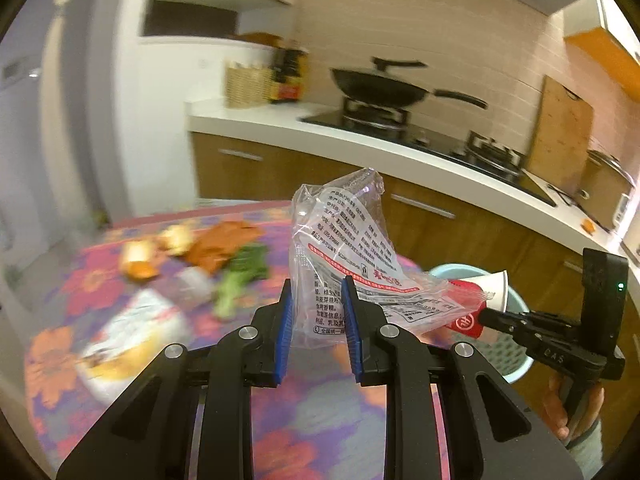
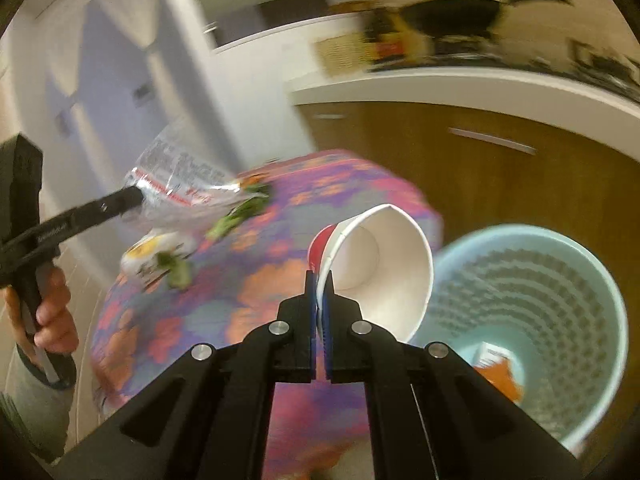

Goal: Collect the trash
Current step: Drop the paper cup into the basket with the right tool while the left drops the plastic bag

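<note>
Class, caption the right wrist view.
Right tool pinches a paper cup's rim beside the blue bin.

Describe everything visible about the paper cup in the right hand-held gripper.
The paper cup is red outside with a white logo and plain white inside, and looks empty. It lies tipped on its side in the air, mouth toward the right wrist camera. The right hand-held gripper is shut on its rim wall, which is pinched and slightly creased. It hangs beside the table edge, next to the pale blue bin. Nothing else touches it.
</note>
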Action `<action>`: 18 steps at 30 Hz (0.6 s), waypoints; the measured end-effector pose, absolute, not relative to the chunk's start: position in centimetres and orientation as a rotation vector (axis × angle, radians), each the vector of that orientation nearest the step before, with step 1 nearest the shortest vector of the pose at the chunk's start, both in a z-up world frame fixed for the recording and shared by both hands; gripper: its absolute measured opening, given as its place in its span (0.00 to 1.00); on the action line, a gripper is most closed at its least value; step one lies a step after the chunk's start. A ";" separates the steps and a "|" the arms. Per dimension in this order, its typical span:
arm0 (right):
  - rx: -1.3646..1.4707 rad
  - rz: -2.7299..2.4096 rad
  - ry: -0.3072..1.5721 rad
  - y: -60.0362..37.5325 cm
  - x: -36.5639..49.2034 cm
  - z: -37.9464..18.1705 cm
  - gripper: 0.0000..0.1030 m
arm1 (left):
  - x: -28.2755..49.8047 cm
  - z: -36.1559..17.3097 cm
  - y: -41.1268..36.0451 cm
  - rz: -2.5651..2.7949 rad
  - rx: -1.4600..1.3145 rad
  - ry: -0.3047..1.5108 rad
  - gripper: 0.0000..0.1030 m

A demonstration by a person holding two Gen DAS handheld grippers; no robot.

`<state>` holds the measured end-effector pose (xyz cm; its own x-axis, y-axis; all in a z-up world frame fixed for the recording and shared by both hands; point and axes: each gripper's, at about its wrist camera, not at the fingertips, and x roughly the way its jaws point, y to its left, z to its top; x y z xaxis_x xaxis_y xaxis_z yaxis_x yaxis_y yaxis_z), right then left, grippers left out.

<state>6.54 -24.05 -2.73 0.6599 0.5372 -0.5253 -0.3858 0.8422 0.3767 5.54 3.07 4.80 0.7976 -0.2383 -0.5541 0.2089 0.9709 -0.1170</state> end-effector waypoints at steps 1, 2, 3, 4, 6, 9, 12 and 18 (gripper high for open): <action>0.264 0.499 0.677 -25.3 6.9 -3.1 0.01 | 6.5 4.5 1.8 -0.269 -0.053 0.616 0.21; 0.296 0.464 0.691 -26.9 7.4 -3.6 0.01 | 7.3 4.2 0.6 -0.293 -0.049 0.629 0.21; 0.313 0.445 0.699 -27.7 7.6 -4.0 0.01 | 7.8 3.9 -0.2 -0.305 -0.043 0.636 0.21; 0.325 0.418 0.708 -28.6 7.9 -4.4 0.01 | 8.6 3.5 -1.8 -0.324 -0.026 0.645 0.21; 0.327 0.364 0.731 -30.0 8.4 -5.3 0.01 | 9.4 3.0 -3.5 -0.347 -0.012 0.657 0.21; 0.329 0.294 0.796 -31.1 9.7 -6.7 0.01 | 11.3 1.8 -6.7 -0.381 0.015 0.691 0.21; 0.310 0.244 0.872 -31.6 11.4 -8.1 0.02 | 12.9 0.8 -8.7 -0.404 0.031 0.721 0.21; 0.290 0.196 0.939 -33.1 12.4 -9.5 0.12 | 15.0 -1.1 -12.3 -0.440 0.069 0.775 0.22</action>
<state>12.40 -33.05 -9.50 0.5773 0.2897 -0.7634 -0.0397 0.9438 0.3282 15.04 -12.35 -1.06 0.6289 -0.3585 -0.6899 0.4085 0.9074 -0.0991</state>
